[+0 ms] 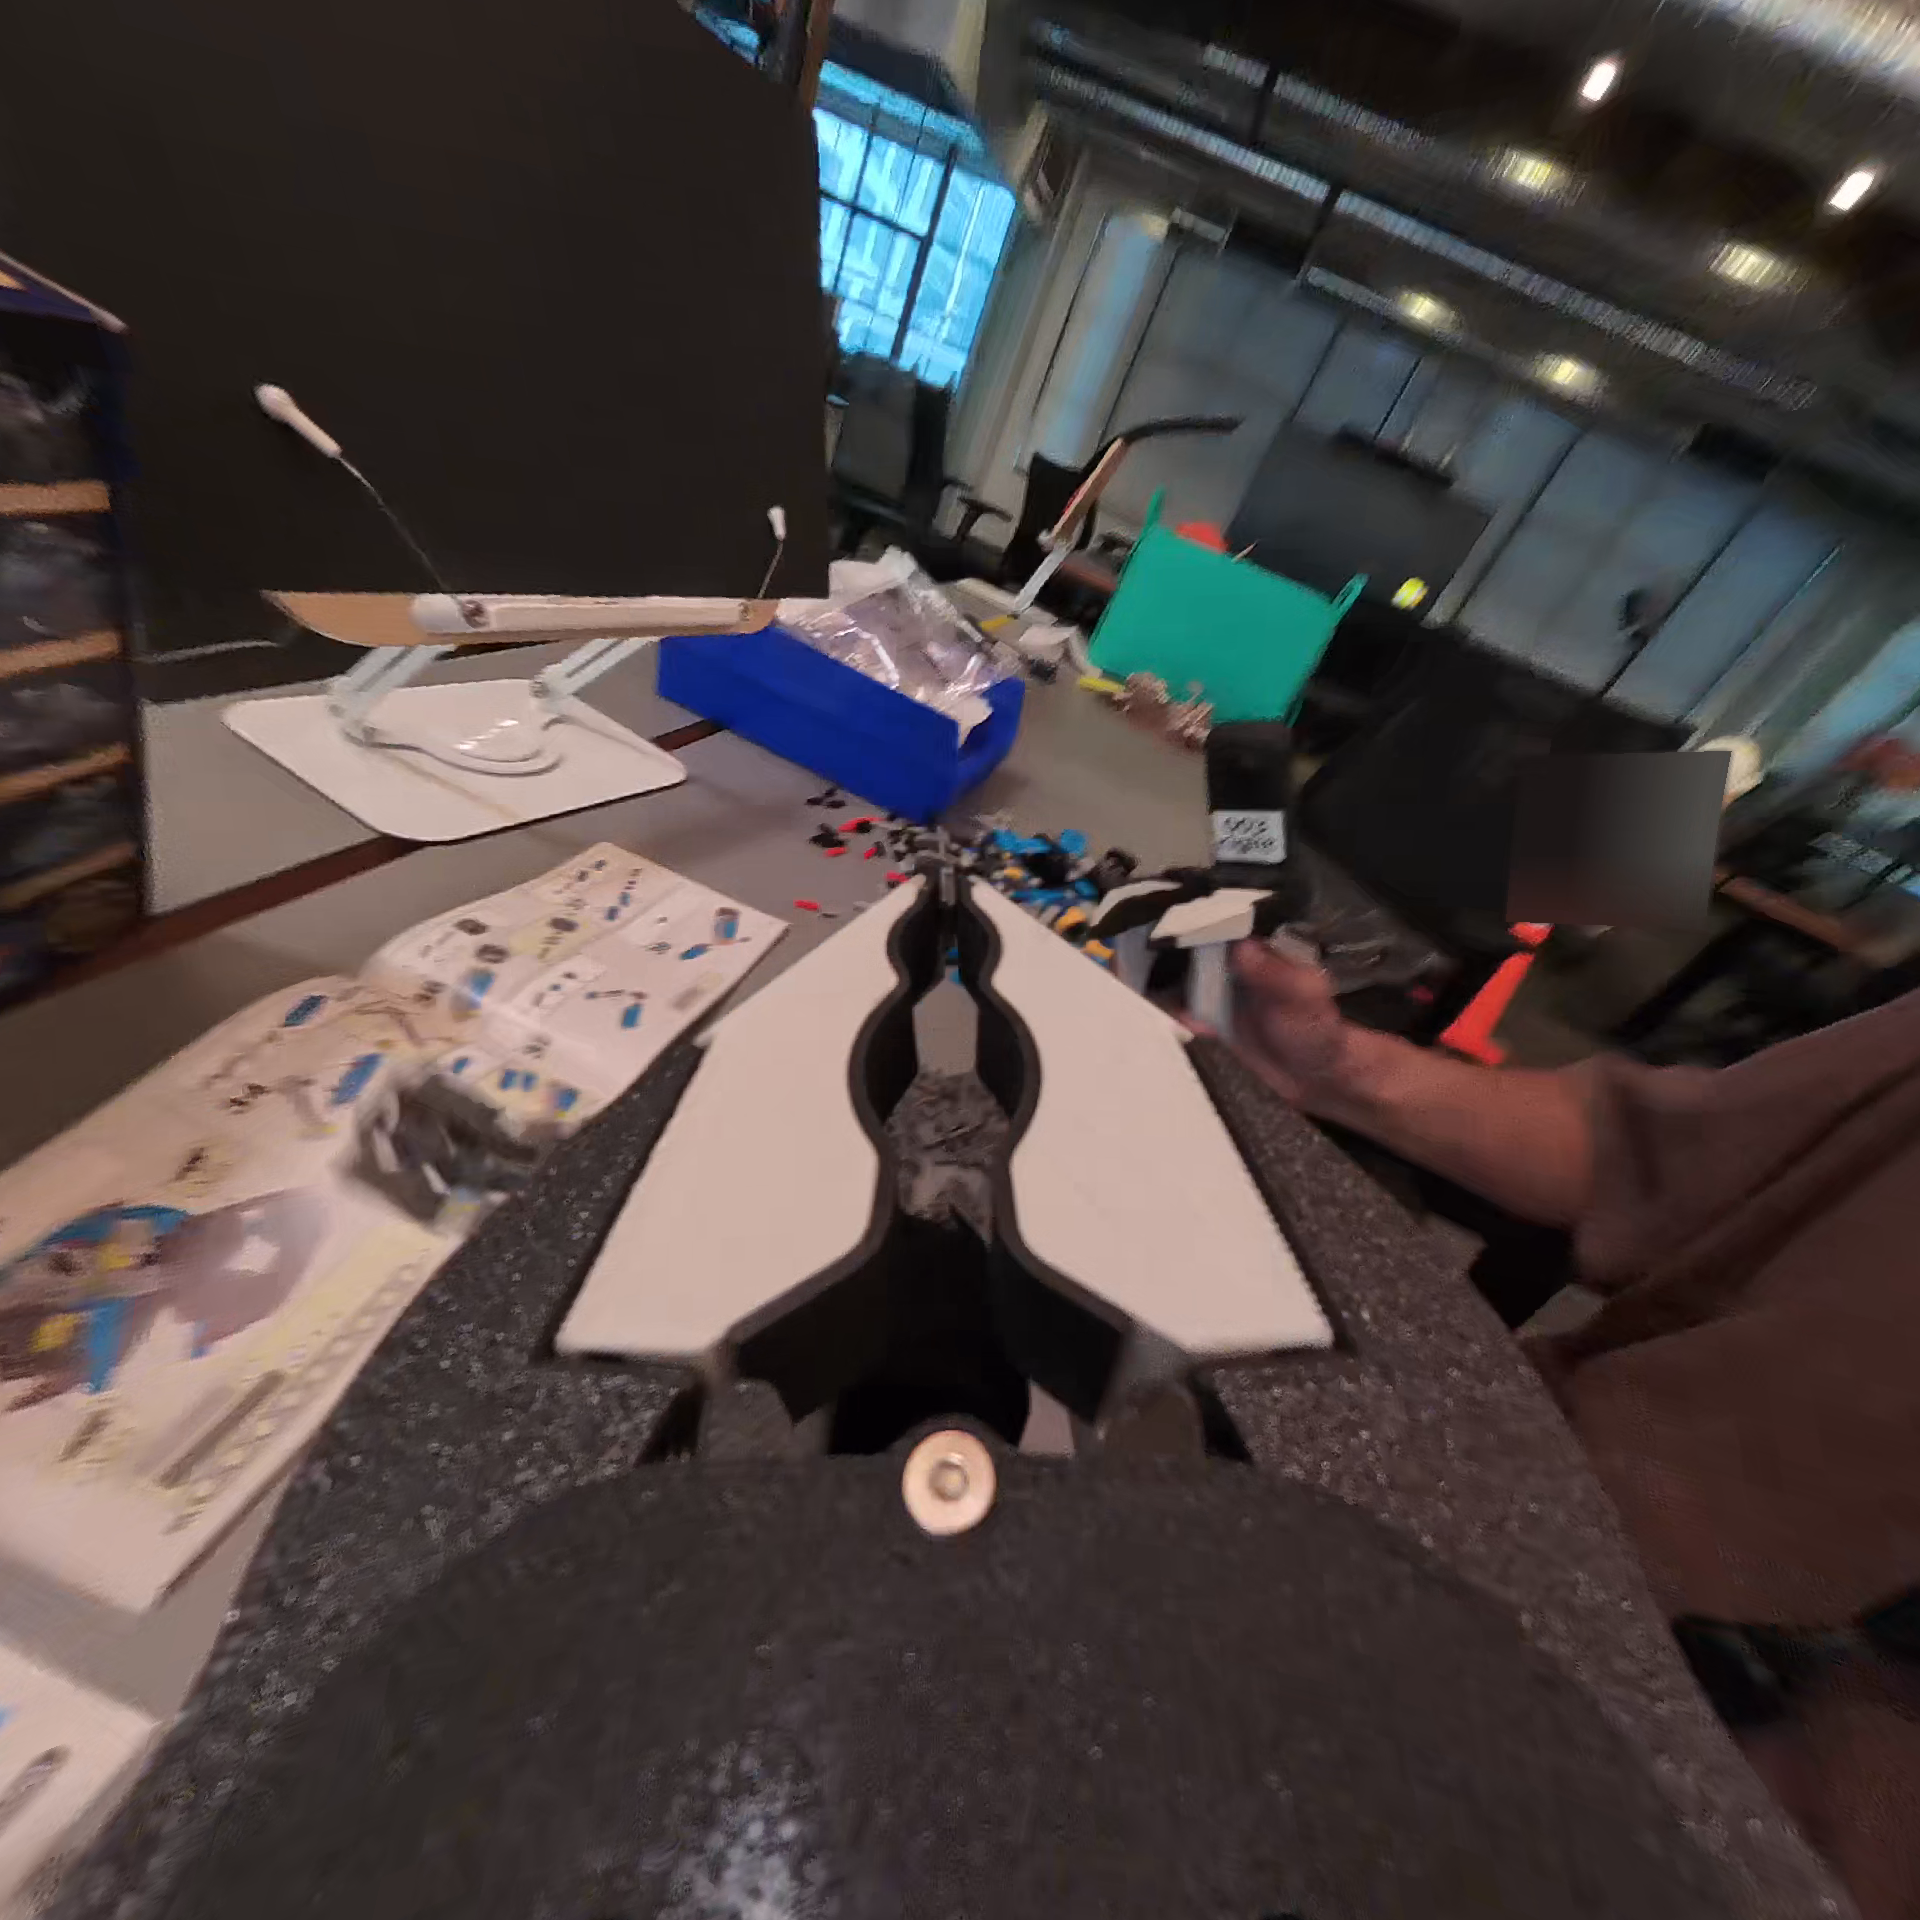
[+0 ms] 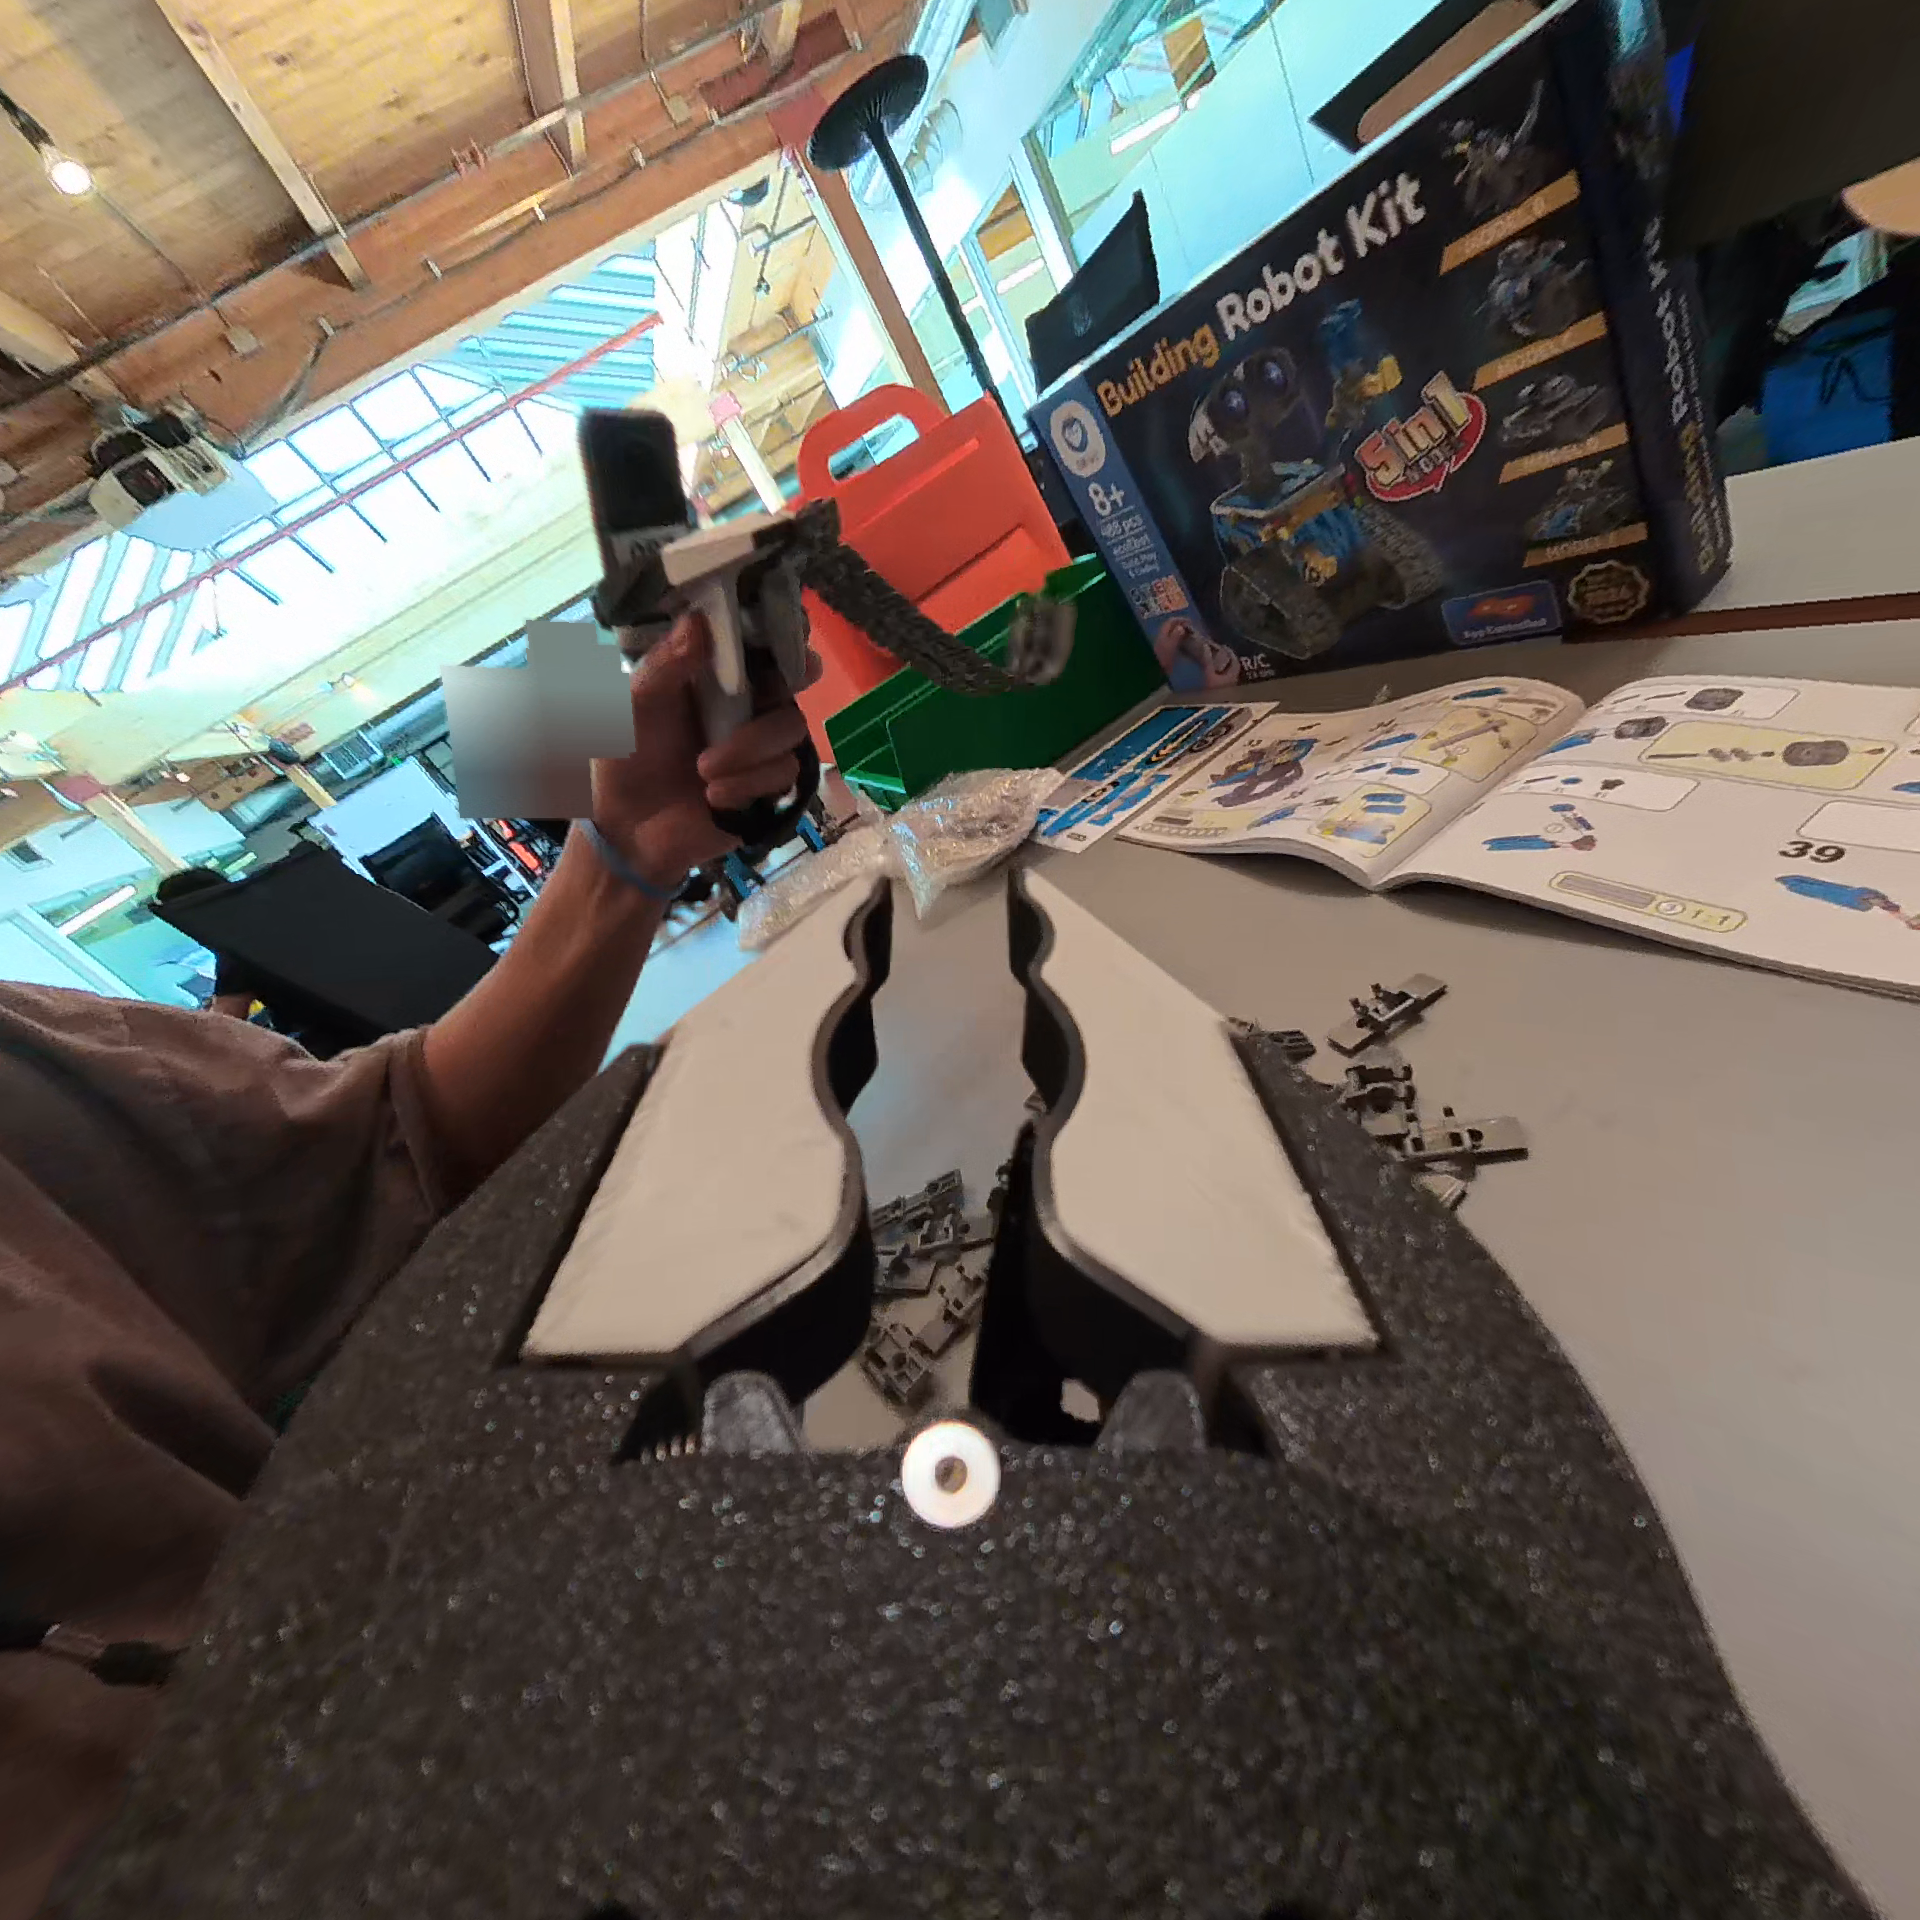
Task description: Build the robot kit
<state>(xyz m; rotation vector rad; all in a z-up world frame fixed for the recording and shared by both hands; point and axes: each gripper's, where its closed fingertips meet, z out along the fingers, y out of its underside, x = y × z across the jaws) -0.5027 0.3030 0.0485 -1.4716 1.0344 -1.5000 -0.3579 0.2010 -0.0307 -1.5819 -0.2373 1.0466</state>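
Track chain [image 2: 894, 623] is up in the air! It is a dark grey strip of joined links, pinched at one end by the left gripper [image 2: 802, 532], and it droops in a curve toward the green bin [image 2: 997, 707]. Its far end is blurred. The left hand [image 2: 675, 758] grips the handle, raised well above the table [image 2: 1662, 1299]. From the left wrist view the white fingers meet at their tips, clamped together, with something dark caught between them.

Down low, the right gripper [image 2: 951, 894] is spread wide, a clear gap between its fingers and nothing held. It hangs just over the grey tabletop. Beneath it lies a small heap of loose links [image 2: 925, 1257], seen through the gap, and more of them are scattered just beside its right finger. Whether the fingers touch any of them, I cannot tell.

Past the fingertips sit crumpled plastic bags [image 2: 966, 821], near the green bin. An orange case [image 2: 935, 488] stands behind that bin. To the right, a booklet [image 2: 1558, 800] lies open and flat, and a dark blue box [image 2: 1403, 416] stands upright behind it.

In the left wrist view there's a blue bin [image 1: 831, 717] stuffed with clear bags, and a scatter of small parts [image 1: 997, 844] in black, red, blue and yellow just beyond the closed tips. A white stand [image 1: 468, 758] sits at the left, in front of a black board [image 1: 468, 260].
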